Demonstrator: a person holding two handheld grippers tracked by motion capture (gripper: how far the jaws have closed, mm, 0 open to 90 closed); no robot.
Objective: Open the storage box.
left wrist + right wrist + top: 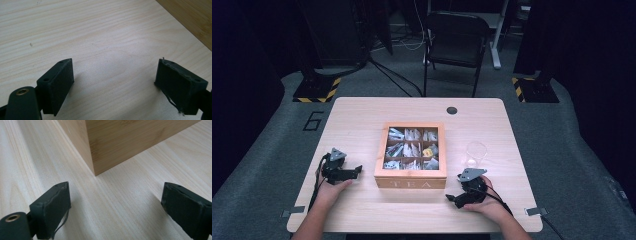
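Nine compartments — tea box [410,184]; sachets [411,149]

Two black hand-held grippers, left gripper [358,170] and right gripper [451,198], each topped by a grey three-cornered plate, trailing black cables; bare forearms, blocky black jaws with small screw holes.

High view overhead, facing forward; gripper views close, sharing tea box [410,155].

Empty clear glass [476,154], black chair [455,40], light wooden table [362,115]
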